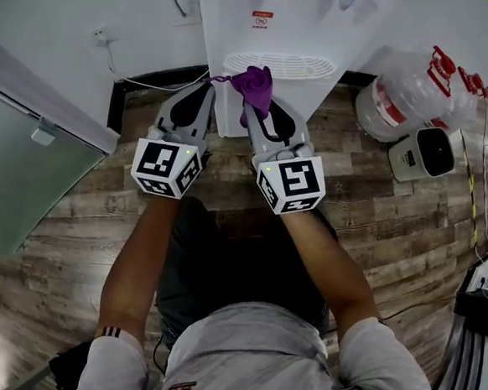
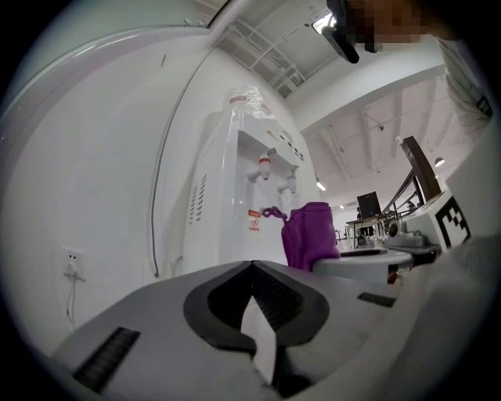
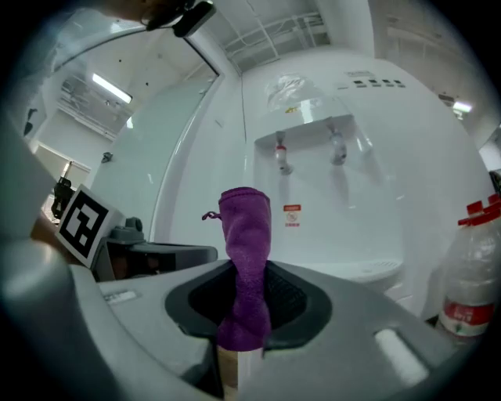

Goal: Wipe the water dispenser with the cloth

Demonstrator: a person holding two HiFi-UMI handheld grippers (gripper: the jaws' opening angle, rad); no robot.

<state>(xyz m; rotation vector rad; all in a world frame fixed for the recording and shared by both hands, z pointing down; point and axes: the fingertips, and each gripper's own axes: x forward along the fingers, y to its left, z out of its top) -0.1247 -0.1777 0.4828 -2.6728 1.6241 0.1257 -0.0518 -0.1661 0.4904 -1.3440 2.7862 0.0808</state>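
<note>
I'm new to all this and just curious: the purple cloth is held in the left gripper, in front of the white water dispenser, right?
Not quite. The purple cloth is clamped in the right gripper, not the left gripper, whose jaws are shut on nothing. The right gripper view shows this. It is indeed in front of the white water dispenser.

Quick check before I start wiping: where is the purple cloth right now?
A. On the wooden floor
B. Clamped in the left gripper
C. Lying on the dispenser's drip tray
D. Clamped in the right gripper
D: the right gripper view shows the purple cloth pinched between the jaws of the right gripper, standing up in front of the water dispenser. The left gripper is shut on nothing.
</note>
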